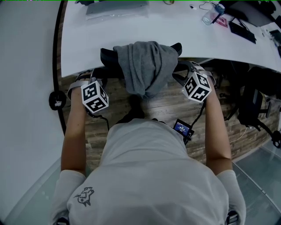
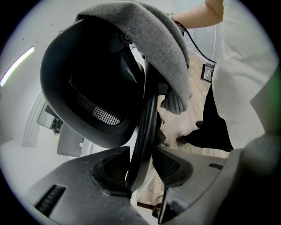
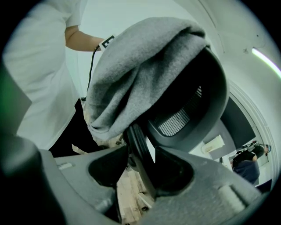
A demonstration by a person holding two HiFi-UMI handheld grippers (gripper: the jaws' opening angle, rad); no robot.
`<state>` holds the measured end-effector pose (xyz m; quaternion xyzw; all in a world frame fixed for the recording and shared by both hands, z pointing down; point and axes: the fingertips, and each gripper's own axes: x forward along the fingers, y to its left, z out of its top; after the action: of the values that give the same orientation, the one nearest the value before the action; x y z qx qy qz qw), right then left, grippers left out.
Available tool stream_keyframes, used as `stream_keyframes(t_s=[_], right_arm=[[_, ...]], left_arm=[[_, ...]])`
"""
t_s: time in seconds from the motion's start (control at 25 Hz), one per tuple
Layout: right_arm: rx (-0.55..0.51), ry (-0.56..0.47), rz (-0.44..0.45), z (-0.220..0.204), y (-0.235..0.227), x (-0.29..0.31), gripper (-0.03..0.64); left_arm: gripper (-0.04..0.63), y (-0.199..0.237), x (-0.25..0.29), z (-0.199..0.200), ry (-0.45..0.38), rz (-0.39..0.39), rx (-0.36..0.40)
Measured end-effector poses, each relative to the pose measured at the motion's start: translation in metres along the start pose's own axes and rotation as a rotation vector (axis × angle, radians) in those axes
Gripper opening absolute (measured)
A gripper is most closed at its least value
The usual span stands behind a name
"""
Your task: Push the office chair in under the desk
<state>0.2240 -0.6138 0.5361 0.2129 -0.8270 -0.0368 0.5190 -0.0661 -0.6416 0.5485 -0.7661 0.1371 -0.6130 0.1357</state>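
a: grey sweater hangs over the top of the black office chair. the chair's backrest is right at the edge of the white desk, seat hidden below.
b: and the claws?
a: left gripper is clamped on the backrest's rim. right gripper has the other rim between its jaws, but they stand wide, with a gap on one side.

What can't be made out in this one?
Seat, wheels of chair: head view, hidden by person and desk.
Chair's top edge: all views, under grey garment.
Jaws of left gripper and right gripper: head view, behind marker cubes.
Flat grey item: head view, cut by top edge.
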Motion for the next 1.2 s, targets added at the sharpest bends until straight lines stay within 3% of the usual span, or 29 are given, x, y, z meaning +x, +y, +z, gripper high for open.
stream_keyframes(t_s=[0.16, 0.32, 0.56, 0.84, 1.04, 1.2], right_arm=[[0.009, -0.012, -0.022, 0.003, 0.001, -0.007, 0.198], [0.079, -0.089, -0.029, 0.016, 0.001, -0.026, 0.196], [0.166, -0.207, -0.092, 0.039, -0.003, -0.059, 0.193], [0.29, -0.364, -0.163, 0.063, 0.011, -0.088, 0.181], [0.384, -0.467, -0.214, 0.074, 0.022, -0.104, 0.098], [0.431, -0.529, -0.266, 0.078, 0.031, -0.118, 0.003]], left_arm=[[0.156, 0.001, -0.015, 0.003, -0.015, 0.032, -0.036], [0.156, 0.002, -0.035, 0.011, -0.07, 0.053, -0.098], [0.156, 0.007, -0.084, 0.058, -0.378, 0.057, -0.35], [0.155, 0.005, -0.123, 0.105, -0.666, 0.179, -0.54], [0.14, -0.012, -0.132, 0.121, -0.746, 0.193, -0.596], [0.05, -0.016, -0.142, 0.123, -0.817, 0.199, -0.653]])
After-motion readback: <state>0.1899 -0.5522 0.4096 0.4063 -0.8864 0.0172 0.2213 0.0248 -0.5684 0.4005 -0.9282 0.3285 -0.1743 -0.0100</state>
